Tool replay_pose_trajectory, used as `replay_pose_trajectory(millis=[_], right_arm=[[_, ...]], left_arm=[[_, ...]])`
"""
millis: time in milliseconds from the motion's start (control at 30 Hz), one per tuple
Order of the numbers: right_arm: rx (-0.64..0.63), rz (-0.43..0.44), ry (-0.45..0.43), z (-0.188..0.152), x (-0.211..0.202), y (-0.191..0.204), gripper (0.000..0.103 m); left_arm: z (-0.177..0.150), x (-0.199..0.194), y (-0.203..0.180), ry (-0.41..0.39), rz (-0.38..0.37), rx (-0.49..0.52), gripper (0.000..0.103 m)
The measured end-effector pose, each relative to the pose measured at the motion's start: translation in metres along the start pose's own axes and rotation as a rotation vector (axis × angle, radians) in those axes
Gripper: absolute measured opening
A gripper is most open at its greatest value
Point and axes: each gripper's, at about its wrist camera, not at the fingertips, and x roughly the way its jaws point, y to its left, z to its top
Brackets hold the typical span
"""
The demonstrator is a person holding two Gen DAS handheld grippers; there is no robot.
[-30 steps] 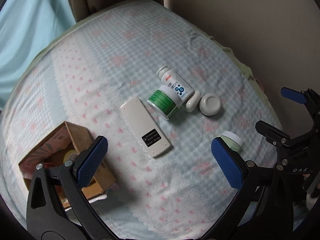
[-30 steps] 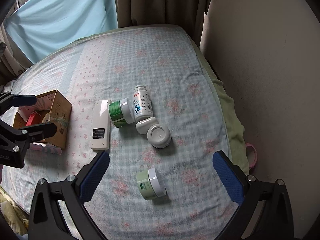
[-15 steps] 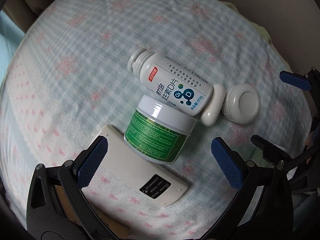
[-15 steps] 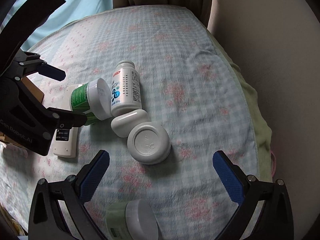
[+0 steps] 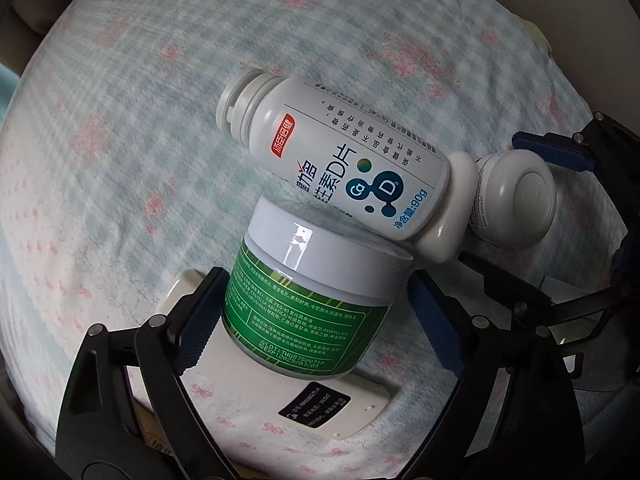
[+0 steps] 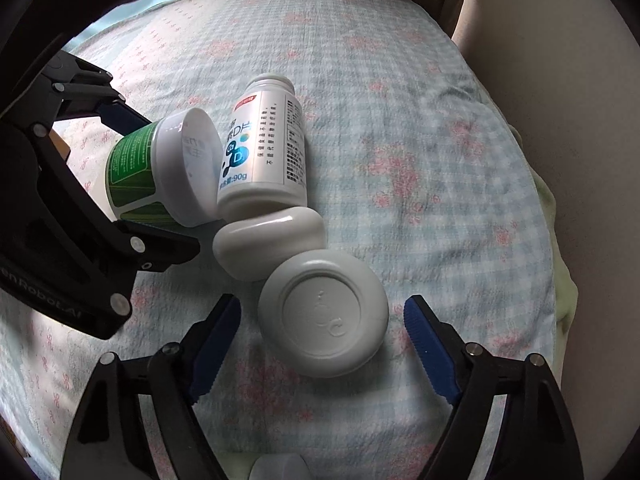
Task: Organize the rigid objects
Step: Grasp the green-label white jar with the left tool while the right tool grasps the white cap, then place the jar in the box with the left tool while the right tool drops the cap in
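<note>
Both claws gape: left claw (image 5: 316,312) straddles green jar (image 5: 308,300), right claw (image 6: 320,344) white jar (image 6: 324,316).

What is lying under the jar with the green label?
Under the green-label jar lies a flat white remote, back side up with a black sticker. The jar and the left hand-held gripper cover its far part, so its full length is hidden.

Whites and green showing on pale checks

A green-labelled jar (image 5: 308,312) is lying on the blue-checked, pink-flowered bedspread (image 5: 140,128) beside a white bottle (image 5: 344,160).
</note>
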Motion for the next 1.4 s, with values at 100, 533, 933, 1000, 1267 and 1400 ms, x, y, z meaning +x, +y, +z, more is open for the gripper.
replay_pose_trajectory(millis=[100,533,933,1000,1267,1400], right_arm=[[-0.02,0.005,0.008,0.001,0.003,0.002,0.058],[-0.017,0.016,0.018,0.002,-0.002,0.002,0.053],[0.0,0.001,-0.013,0.003,-0.037,0.001,0.053],[0.016,0.003,-0.019,0.004,-0.045,0.0,0.053],[0.072,0.004,-0.065,0.019,-0.096,-0.007,0.053],[0.076,-0.003,-0.091,0.029,-0.131,-0.001,0.053]], left_arm=[[0.002,0.0,0.002,-0.005,0.014,0.002,0.082],[-0.001,-0.012,0.015,-0.025,-0.004,-0.063,0.08],[-0.018,-0.061,0.032,-0.106,-0.012,-0.152,0.078],[-0.024,-0.078,0.035,-0.131,-0.008,-0.17,0.078],[-0.066,-0.145,0.02,-0.235,0.0,-0.285,0.077],[-0.1,-0.181,0.023,-0.283,-0.012,-0.363,0.077]])
